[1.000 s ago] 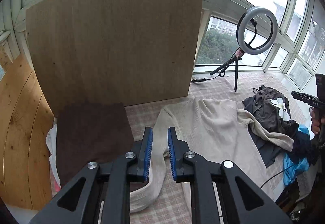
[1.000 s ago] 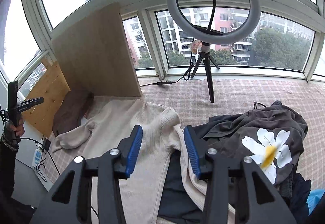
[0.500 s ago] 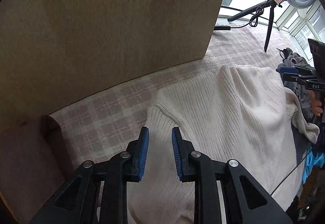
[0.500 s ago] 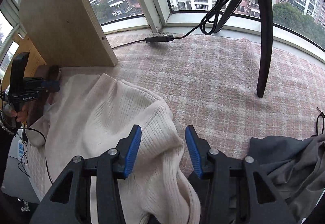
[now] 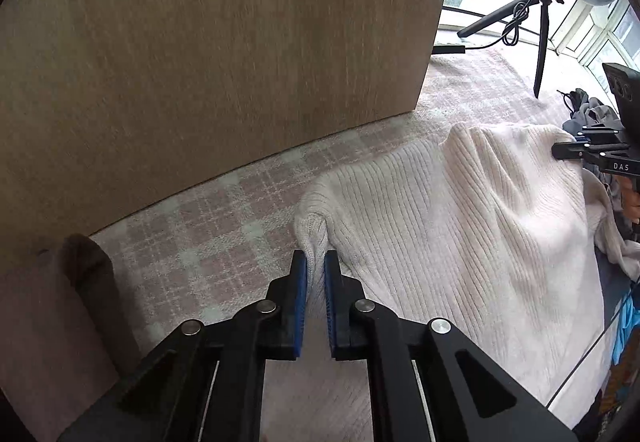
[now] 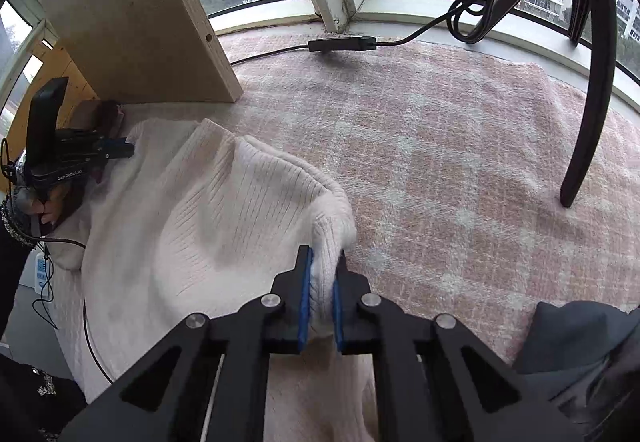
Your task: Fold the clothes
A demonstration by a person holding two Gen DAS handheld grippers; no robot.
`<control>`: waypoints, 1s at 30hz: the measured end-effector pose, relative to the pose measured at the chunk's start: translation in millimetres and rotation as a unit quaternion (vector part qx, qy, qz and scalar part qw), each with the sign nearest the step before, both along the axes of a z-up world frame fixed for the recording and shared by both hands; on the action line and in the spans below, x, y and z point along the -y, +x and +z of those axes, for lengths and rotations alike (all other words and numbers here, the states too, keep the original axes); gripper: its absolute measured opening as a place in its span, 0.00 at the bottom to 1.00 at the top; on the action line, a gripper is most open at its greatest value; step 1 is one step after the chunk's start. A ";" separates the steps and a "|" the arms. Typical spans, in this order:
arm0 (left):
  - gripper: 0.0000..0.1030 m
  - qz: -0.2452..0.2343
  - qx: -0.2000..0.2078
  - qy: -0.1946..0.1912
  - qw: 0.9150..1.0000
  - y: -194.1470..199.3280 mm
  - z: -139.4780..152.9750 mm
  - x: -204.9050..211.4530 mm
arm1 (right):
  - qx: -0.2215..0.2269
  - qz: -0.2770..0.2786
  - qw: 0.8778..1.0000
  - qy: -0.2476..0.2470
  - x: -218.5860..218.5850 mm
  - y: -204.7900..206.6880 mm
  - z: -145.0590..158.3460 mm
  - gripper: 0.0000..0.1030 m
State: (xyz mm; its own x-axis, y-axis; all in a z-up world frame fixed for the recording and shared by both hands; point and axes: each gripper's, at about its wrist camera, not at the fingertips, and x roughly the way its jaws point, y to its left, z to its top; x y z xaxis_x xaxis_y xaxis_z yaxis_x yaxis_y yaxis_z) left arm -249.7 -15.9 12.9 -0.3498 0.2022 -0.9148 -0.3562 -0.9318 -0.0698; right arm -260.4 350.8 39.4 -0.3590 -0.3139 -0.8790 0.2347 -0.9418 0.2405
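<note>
Left wrist: your left gripper (image 5: 315,282) is closing, blue ridged pads pinching a fold of the cream ribbed sweater (image 5: 460,226) lying on the checked cloth (image 5: 208,226); right wrist: your right gripper (image 6: 321,284) is pinching its bunched corner.

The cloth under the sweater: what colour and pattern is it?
The cloth is a pale pink and white check, clearest in the right wrist view beside the cream sweater.

The left gripper (image 5: 315,270) reached up from the bottom centre of its frame, angled steeply down, its jaws closing with blue pads (image 5: 300,298) pinching cream knit. The right gripper (image 6: 322,274), at the bottom centre of its own view, clamped a fold likewise. A hand (image 6: 44,201) showed at far left.
</note>
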 end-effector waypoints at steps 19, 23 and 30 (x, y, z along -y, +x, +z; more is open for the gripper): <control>0.12 0.071 -0.032 -0.006 0.997 59.7 64.9 74.9 | -0.042 -0.117 0.991 0.046 -49.4 19.5 36.4 0.18; 0.22 0.052 -0.040 0.013 0.998 120.1 101.6 101.0 | -0.053 -0.123 0.991 -0.031 -49.1 45.2 68.4 0.18; 0.26 0.038 0.020 0.023 0.999 184.0 67.3 121.0 | -0.026 -0.056 0.986 -0.152 15.8 94.4 91.0 0.21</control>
State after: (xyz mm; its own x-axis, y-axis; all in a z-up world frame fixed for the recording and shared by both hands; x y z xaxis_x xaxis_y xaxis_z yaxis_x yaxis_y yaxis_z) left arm -65.7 -136.9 80.2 -0.3289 0.2184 -0.9188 -0.2812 -0.9514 -0.1255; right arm -166.0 334.9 130.4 -0.4491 -0.5165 -0.7291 0.1525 -0.8483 0.5070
